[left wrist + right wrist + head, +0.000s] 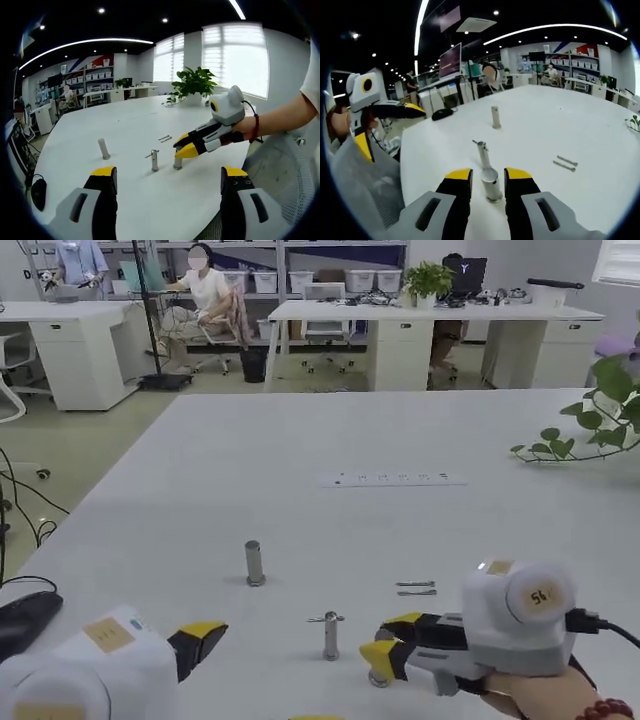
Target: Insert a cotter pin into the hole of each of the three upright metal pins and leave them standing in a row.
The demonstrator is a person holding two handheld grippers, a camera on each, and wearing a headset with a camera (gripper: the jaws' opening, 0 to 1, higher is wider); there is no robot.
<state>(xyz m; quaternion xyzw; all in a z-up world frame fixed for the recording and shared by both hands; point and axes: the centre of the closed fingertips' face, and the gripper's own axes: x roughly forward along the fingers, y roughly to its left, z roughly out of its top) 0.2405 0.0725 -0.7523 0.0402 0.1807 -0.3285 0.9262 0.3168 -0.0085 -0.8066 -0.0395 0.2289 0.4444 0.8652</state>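
Three metal pins stand on the white table (300,450). The far bare pin (255,564) (104,149) (495,117) stands alone. The middle pin (331,635) (155,161) (483,152) has a cotter pin through its top. The nearest pin (378,677) (177,161) (490,182) stands between the jaws of my right gripper (390,638) (184,146) (488,175), with a narrow gap on each side. Two loose cotter pins (416,588) (164,138) (566,163) lie to the right. My left gripper (250,675) (169,180) (390,127) hovers wide open and empty at the near left.
A white power strip (392,479) lies farther back on the table. A trailing plant (590,425) reaches in from the right edge. A black object (25,618) (442,114) rests at the left edge. Desks and seated people are beyond.
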